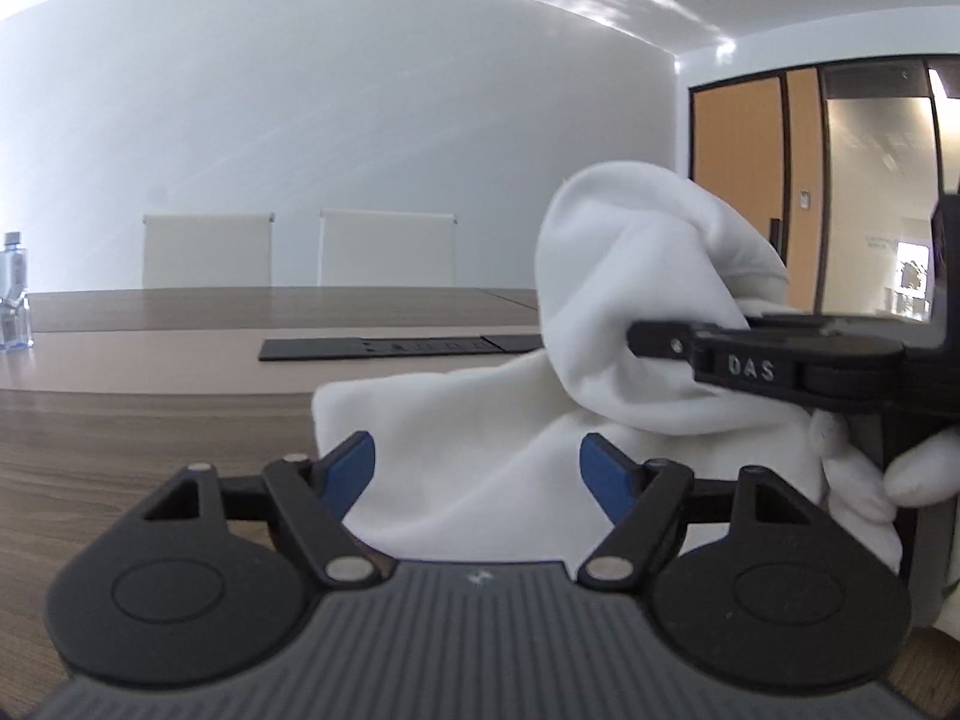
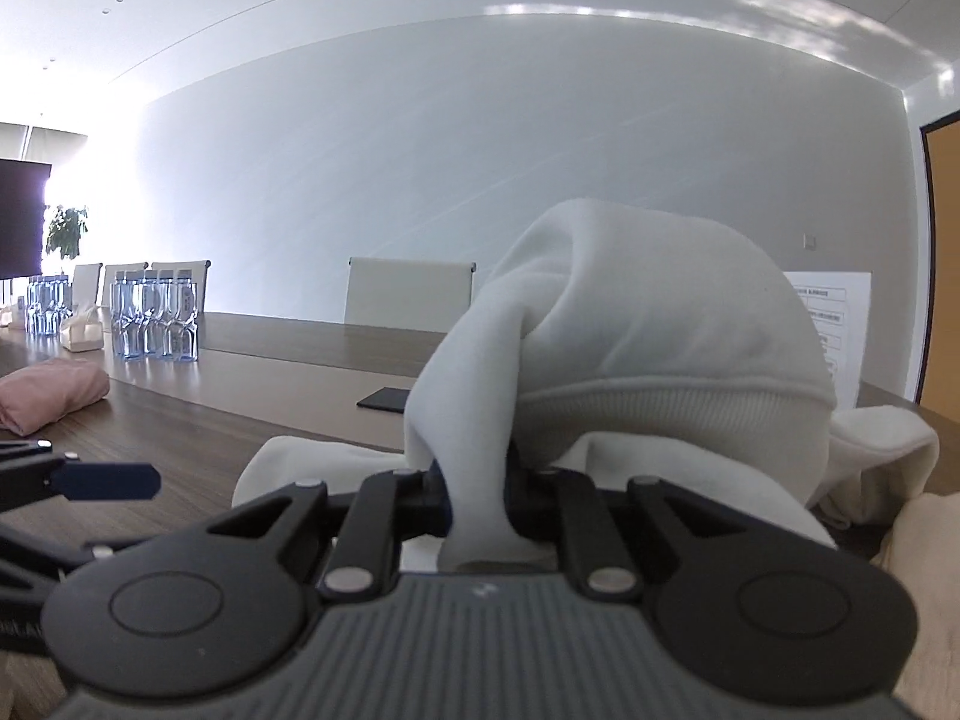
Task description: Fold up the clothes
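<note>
On the wooden worktop [image 1: 120, 438] lies a white sweatshirt [image 1: 480, 450], partly lifted. Left of the sweatshirt, far off, a water bottle [image 1: 13, 294] stands near the worktop's edge. The left tool [image 1: 477, 468] is spread wide, its blue pads [image 1: 351, 465] on either side of the flat white cloth; whether they touch it cannot be told. To the right, the right tool [image 1: 645, 339] reaches in from the side and a raised bunch of the sweatshirt hangs over its tip. A gloved hand [image 1: 918, 471] is cut off at the frame's edge there.

From the right wrist view, a folded pink garment [image 2: 51, 393] rests left of the sweatshirt [image 2: 648, 324], with bottles [image 2: 153, 324] behind it. The right tool [image 2: 477, 501] is pressed together, pinching a fold of white cloth; its pads are hidden by the fabric. The ribbed hem bulges above.
</note>
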Available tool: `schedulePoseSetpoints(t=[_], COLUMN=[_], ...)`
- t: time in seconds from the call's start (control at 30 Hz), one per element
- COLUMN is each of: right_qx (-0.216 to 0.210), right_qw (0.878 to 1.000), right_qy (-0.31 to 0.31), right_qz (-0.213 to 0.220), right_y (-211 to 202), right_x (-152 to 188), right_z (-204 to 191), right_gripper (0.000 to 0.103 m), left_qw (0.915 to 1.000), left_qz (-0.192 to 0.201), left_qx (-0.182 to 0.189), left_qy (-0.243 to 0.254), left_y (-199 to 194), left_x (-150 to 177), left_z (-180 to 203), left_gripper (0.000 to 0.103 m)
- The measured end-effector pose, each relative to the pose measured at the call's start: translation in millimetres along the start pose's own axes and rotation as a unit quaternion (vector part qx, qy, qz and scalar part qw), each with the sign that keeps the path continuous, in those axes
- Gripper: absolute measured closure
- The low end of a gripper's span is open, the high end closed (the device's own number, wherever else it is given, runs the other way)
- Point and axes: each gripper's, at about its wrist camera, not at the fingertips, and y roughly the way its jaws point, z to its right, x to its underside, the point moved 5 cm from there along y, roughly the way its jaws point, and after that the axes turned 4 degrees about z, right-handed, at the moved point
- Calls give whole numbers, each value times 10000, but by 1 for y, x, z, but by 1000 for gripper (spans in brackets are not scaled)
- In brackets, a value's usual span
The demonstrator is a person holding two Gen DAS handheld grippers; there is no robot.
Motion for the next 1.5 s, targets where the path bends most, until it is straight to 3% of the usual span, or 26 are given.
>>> schedulePoseSetpoints(t=[0.17,0.33,0.37,0.43,0.47,0.5,0.53,0.63,0.7,0.73,0.87,0.93,1.03,1.17,1.23,1.5], right_qx=[-148,-341,-363,-421,-438,-447,-453,-423,-396,-379,-176,35,-30,-260,-192,109], right_qw=[9995,9966,9957,9943,9938,9936,9935,9932,9925,9921,9875,9883,9921,9941,9948,9982], right_qy=[267,750,837,948,980,992,999,1064,1115,1130,1156,869,728,975,951,554], right_qz=[-43,78,145,253,295,300,294,218,318,400,1055,1254,1017,387,320,-223], right_y=[-17,-37,-27,-13,-13,2,20,14,41,43,-11,-22,-12,0,3,-21], right_x=[11,11,-12,-28,-29,-28,-28,-29,-44,-79,-153,-163,-176,-168,-166,-211], right_z=[-3,-4,-19,-35,-36,-45,-56,-56,-91,-117,-120,-116,-121,-112,-107,-97], right_gripper=[64,41,35,27,25,28,32,34,34,34,32,28,24,22,22,21], left_qw=[9974,9951,9945,9929,9921,9916,9914,9949,9967,9973,9984,9972,9962,9974,9982,9990], left_qz=[-335,-784,-857,-994,-1072,-1122,-1138,-911,-766,-715,-410,-286,-191,-232,-250,-254], left_qx=[582,593,594,652,648,642,643,442,259,163,-338,-616,-670,-397,-347,-289], left_qy=[244,46,27,-43,-69,-76,-71,36,97,62,-207,-325,-529,-556,-420,-240], left_y=[2,16,17,17,18,19,18,12,10,9,5,3,1,2,3,7], left_x=[11,16,17,19,21,21,22,18,14,11,-1,-6,-11,-11,-9,-5], left_z=[24,12,12,10,9,8,8,7,3,0,-22,-35,-46,-42,-36,-29], left_gripper=[30,33,37,67,77,95,103,103,103,103,103,103,103,103,103,101])
